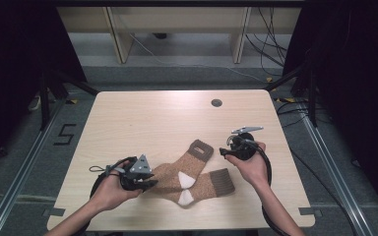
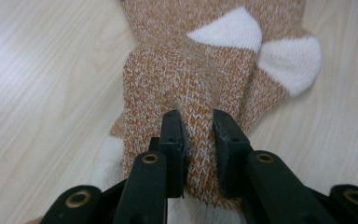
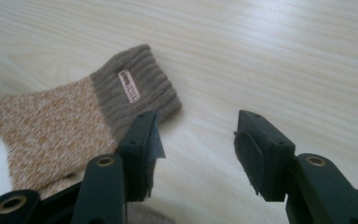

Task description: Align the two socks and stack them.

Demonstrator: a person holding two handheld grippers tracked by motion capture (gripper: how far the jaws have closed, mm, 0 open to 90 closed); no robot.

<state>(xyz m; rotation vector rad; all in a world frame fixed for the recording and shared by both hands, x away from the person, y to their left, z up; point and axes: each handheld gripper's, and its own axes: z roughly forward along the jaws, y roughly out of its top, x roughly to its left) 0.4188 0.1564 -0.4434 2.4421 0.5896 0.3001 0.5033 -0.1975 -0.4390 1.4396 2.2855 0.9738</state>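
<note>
Two orange-brown knitted socks with white heels and brown cuffs lie crossed on the light wooden table. One sock's cuff points to the far side, the other sock's cuff to the right. My left gripper is at their toe ends. In the left gripper view it is shut on a raised fold of a sock's foot, with the white heels beyond. My right gripper hovers beside the far cuff. In the right gripper view it is open, with bare wood between the jaws and the labelled cuff just left.
A round cable hole sits near the table's far edge. Bare wood spreads around the socks on the far half and the left. Beyond the table are wooden frame legs and loose cables on the floor.
</note>
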